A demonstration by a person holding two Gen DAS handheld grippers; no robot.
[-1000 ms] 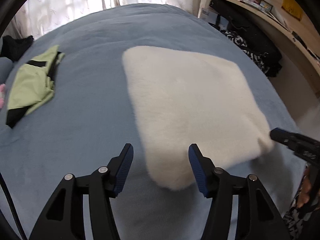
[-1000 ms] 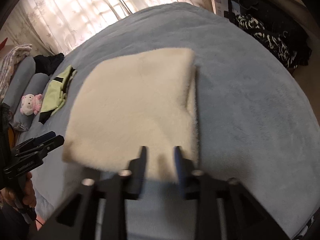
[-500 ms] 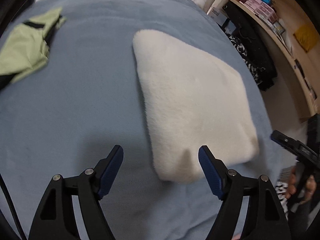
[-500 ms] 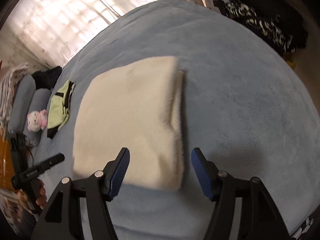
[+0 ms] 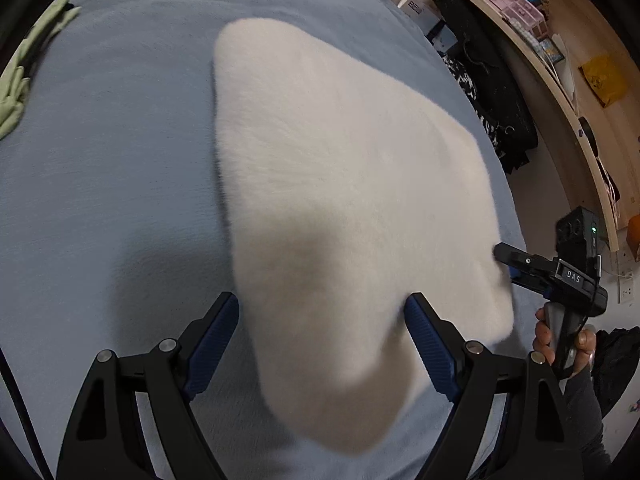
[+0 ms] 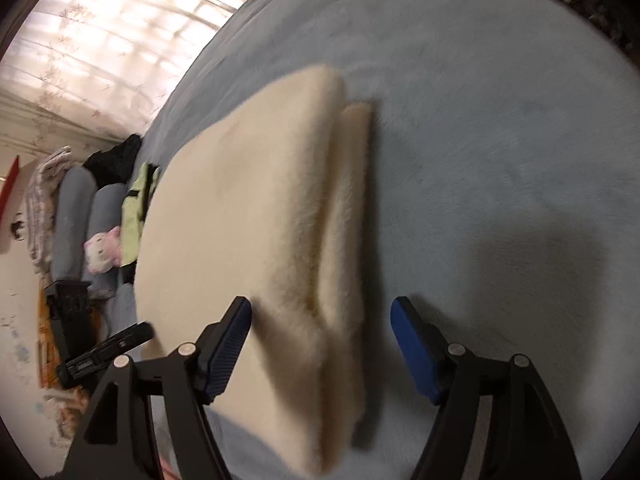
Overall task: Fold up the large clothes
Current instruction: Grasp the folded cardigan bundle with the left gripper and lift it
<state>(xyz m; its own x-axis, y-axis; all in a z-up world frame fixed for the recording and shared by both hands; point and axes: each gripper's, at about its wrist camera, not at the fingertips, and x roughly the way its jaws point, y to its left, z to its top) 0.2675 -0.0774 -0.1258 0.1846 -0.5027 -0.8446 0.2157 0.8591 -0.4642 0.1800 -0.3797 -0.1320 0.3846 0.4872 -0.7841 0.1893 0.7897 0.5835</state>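
Note:
A cream fluffy garment (image 5: 340,184) lies folded into a thick square on the blue bed (image 5: 104,168). My left gripper (image 5: 322,344) is open, its blue pads either side of the garment's near left corner, just above it. My right gripper (image 6: 322,340) is open over the near right corner, where the stacked layers of the garment (image 6: 280,216) show along the right edge. The right gripper also shows in the left wrist view (image 5: 508,260) at the garment's right corner, and the left gripper shows in the right wrist view (image 6: 132,338) by its left edge.
A green and black garment (image 5: 24,76) lies at the bed's far left, also in the right wrist view (image 6: 138,208). Grey bolsters (image 6: 80,216), a pink plush toy (image 6: 104,248) and dark clothes (image 6: 116,160) sit beyond it. Wooden shelves (image 5: 560,60) and black bags (image 5: 492,92) stand right of the bed.
The right gripper opened from nearly shut and both grippers moved in close and low over the garment's near corners. The garment lies where it was.

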